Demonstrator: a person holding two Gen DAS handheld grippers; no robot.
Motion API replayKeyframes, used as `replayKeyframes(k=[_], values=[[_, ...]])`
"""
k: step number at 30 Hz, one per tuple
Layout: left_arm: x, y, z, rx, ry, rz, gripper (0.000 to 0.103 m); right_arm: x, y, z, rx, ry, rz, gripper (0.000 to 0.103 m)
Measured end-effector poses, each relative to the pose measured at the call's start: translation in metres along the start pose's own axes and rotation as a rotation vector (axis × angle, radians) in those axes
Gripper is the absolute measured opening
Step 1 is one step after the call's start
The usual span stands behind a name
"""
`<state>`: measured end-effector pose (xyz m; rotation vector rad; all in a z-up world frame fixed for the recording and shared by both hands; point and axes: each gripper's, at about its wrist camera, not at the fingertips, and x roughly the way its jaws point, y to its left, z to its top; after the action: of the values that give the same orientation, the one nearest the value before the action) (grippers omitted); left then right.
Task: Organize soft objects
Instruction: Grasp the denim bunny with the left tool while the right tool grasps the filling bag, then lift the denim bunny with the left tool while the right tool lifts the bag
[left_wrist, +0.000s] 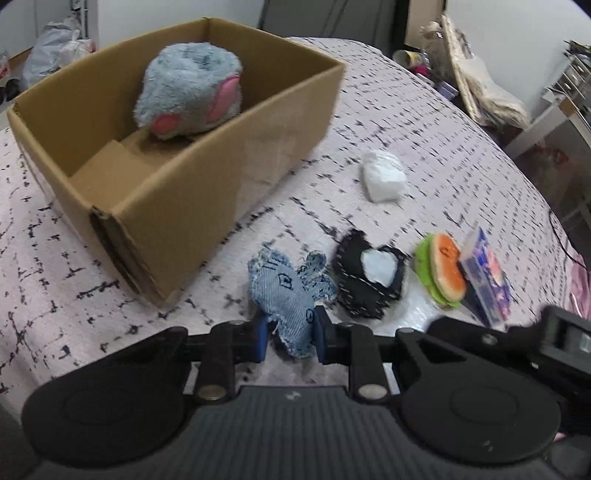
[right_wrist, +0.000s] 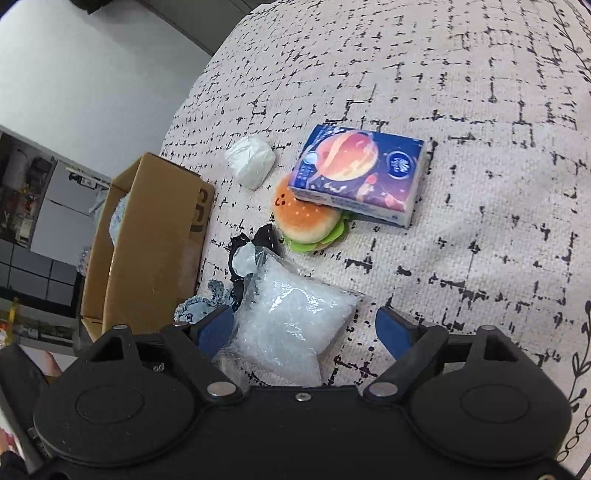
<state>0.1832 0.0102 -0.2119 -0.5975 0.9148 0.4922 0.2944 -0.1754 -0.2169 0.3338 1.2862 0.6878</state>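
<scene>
- The left gripper (left_wrist: 289, 330) has its blue pads clamped on the lower end of a denim toy (left_wrist: 291, 291), which lies on the bedspread (left_wrist: 443, 122) just beside the box (left_wrist: 207, 173).
- A fluffy blue plush (left_wrist: 190, 90) sits inside the box.
- The right gripper (right_wrist: 303, 328) stands wide open astride a clear bag (right_wrist: 291, 325); its left pad is at the bag's edge, the right one apart.
- Beyond lie a black pouch (left_wrist: 369, 273), a burger toy (right_wrist: 306, 218) with a tissue pack (right_wrist: 360, 171) leaning on it, and a white wad (right_wrist: 251, 160).
</scene>
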Motion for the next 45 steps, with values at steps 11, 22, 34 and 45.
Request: replayKeyframes(k=[11, 22, 34, 45], values=[[-0.017, -0.003, -0.003, 0.016, -0.011, -0.018, 0.02, 0.001, 0.016, -0.004, -0.14, -0.01, -0.038, 0.041], [-0.068, -0.012, 0.015, 0.119, -0.102, -0.036, 0.02, -0.045, 0.021, -0.006, -0.155, -0.134, -0.009, 0.035], [-0.116, -0.015, 0.023, 0.193, -0.194, -0.046, 0.02, -0.084, 0.036, -0.013, -0.214, -0.269, 0.001, 0.035], [-0.147, -0.005, 0.025, 0.197, -0.241, -0.057, 0.02, -0.112, 0.05, -0.025, -0.28, -0.354, 0.016, 0.035]])
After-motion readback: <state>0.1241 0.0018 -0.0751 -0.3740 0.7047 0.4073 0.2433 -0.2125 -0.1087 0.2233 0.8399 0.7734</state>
